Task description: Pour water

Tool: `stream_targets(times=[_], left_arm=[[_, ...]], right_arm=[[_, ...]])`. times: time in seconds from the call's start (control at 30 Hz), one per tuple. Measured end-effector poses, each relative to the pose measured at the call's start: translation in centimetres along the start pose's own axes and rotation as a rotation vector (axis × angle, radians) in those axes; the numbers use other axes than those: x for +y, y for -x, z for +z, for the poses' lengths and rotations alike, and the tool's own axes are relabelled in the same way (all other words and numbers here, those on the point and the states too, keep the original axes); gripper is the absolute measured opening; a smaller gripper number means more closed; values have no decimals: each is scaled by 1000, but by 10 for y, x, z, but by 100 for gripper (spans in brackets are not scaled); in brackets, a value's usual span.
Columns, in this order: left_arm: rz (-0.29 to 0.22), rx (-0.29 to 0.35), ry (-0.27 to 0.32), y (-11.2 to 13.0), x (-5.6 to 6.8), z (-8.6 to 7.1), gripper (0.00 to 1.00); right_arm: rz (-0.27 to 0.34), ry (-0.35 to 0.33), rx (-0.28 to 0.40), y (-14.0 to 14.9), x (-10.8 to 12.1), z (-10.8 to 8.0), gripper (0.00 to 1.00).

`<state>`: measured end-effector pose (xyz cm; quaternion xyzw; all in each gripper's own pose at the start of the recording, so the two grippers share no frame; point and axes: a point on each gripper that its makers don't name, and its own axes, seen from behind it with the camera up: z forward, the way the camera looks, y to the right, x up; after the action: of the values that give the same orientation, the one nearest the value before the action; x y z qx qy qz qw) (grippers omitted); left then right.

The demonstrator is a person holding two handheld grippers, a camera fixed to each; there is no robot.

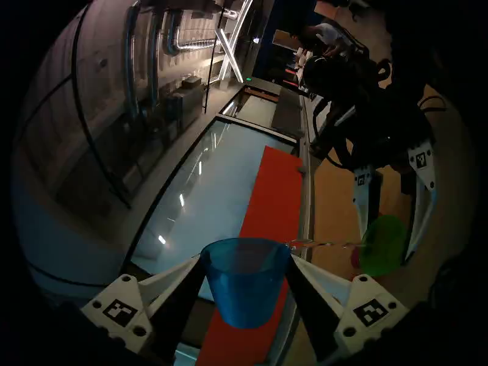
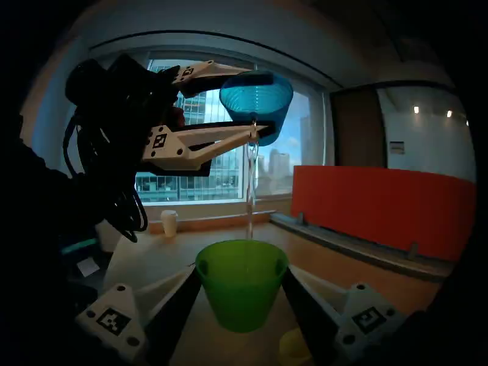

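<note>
My left gripper is shut on a translucent blue cup, tipped over on its side. In the right gripper view that blue cup hangs high, held by the left gripper, and a thin stream of water falls from its rim. The stream drops into a green cup held upright, and my right gripper is shut on it. In the left gripper view the green cup sits to the right between the right gripper's white fingers, with water running toward it.
A wooden table lies below. A red partition stands along its far right edge. A small white cup sits on the window ledge. A yellow object lies low beside the green cup. Black cables hang from the left gripper.
</note>
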<state>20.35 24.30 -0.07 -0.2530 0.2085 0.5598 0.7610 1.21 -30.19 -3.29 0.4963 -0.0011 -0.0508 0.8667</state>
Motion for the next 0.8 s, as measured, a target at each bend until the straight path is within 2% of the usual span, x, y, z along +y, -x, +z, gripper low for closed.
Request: stream_targets(times=[0.8], left_arm=[[83,5,-9,-4,-5,-4,87]], right_arm=[[-9,1,0,0,-2,-1,90]])
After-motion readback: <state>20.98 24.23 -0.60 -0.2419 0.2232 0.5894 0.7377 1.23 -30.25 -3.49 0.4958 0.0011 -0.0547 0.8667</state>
